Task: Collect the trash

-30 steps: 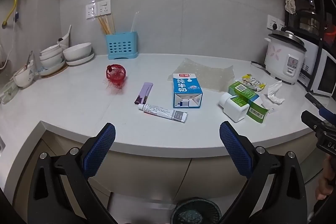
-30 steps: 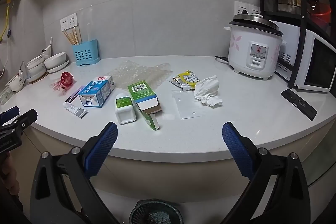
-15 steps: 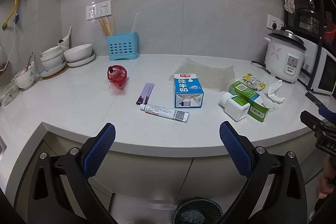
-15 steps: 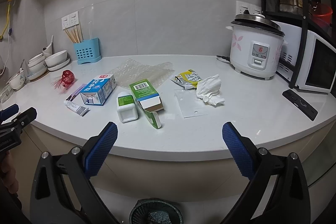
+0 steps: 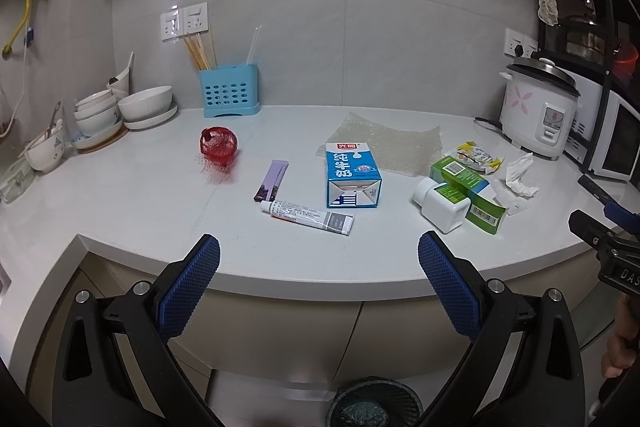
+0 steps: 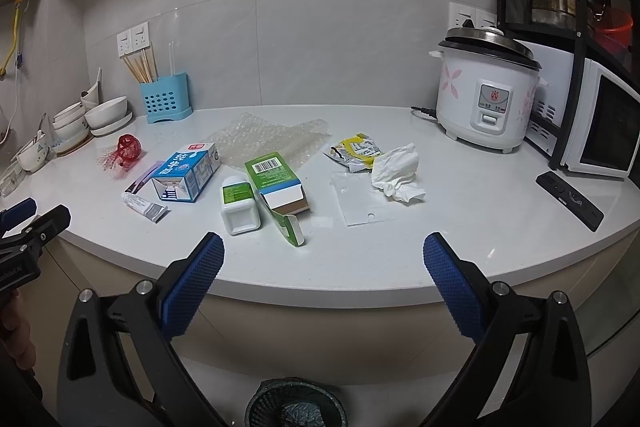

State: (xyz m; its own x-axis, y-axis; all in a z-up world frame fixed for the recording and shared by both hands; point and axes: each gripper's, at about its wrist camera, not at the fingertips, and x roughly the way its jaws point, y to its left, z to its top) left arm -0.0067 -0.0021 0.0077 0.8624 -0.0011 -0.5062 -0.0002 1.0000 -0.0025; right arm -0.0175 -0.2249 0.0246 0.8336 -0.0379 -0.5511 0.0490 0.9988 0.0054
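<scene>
Left wrist view: the left gripper (image 5: 319, 255) is held in front of the counter (image 5: 120, 203) edge with its jaws spread wide and nothing between them; the right gripper (image 6: 323, 255) is in the same condition, apart and empty. The trash lies scattered on the counter, none of it collected yet. Nearest the left gripper are a tube (image 5: 307, 217) lying flat, a purple sachet (image 5: 272, 180) just beside its cap end, and a milk carton (image 5: 351, 174) on its side; a red net (image 5: 217, 146) sits farther left. Nearer the right gripper are a white bottle (image 6: 239, 205) on its side, a green box (image 6: 277, 182) with an open flap, a yellow wrapper (image 6: 357, 150), a crumpled tissue (image 6: 397, 169) and a clear plastic sheet (image 6: 362, 201); bubble wrap (image 6: 269, 138) lies behind. A bin (image 6: 295, 405) stands on the floor below. All items appear light. The carton and box are probably empty and will crush, so grip across the narrow faces with moderate force. The tube is soft and low; close across its middle. The tissue compresses freely; pinch its raised peak. The flat sheet and sachet offer little height and may need sliding to the counter edge.
</scene>
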